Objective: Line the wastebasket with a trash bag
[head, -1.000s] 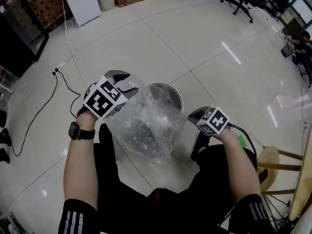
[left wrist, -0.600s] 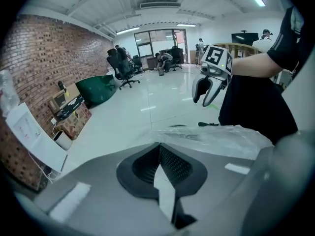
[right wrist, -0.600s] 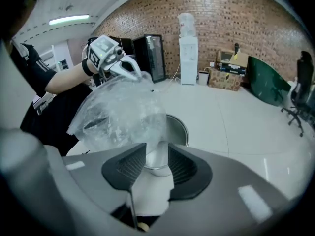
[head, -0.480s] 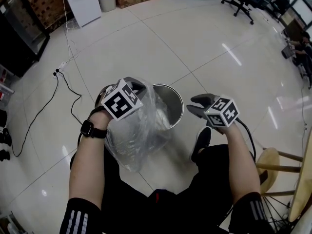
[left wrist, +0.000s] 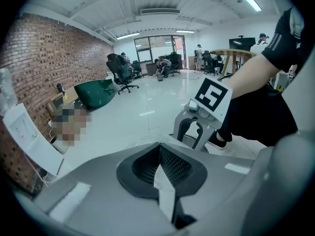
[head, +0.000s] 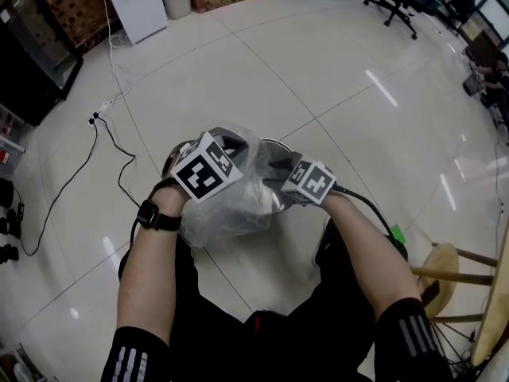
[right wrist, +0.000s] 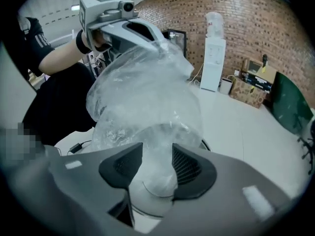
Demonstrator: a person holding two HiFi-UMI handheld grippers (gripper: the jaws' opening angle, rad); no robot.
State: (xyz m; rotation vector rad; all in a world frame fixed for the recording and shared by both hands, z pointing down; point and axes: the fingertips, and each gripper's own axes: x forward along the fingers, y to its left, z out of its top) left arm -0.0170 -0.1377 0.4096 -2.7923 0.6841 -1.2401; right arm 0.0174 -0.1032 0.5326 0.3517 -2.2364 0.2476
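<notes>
Head view: bag-opening step, judging by the layout. Left gripper [head: 227, 142] pinches trash bag [head: 231, 213] above wastebasket [head: 276, 204]. Right gripper [head: 278, 165], its jaws opening around loose film, likely needs to clamp next.

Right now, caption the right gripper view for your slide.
Right gripper, jaws opening with the bag between them; left gripper holds it up.

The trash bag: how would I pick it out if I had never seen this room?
Find the round metal wastebasket in the middle of the pale tiled floor. The trash bag hangs right by it, pinched at the top by the left gripper. It is the only clear, crinkled film there.
</notes>
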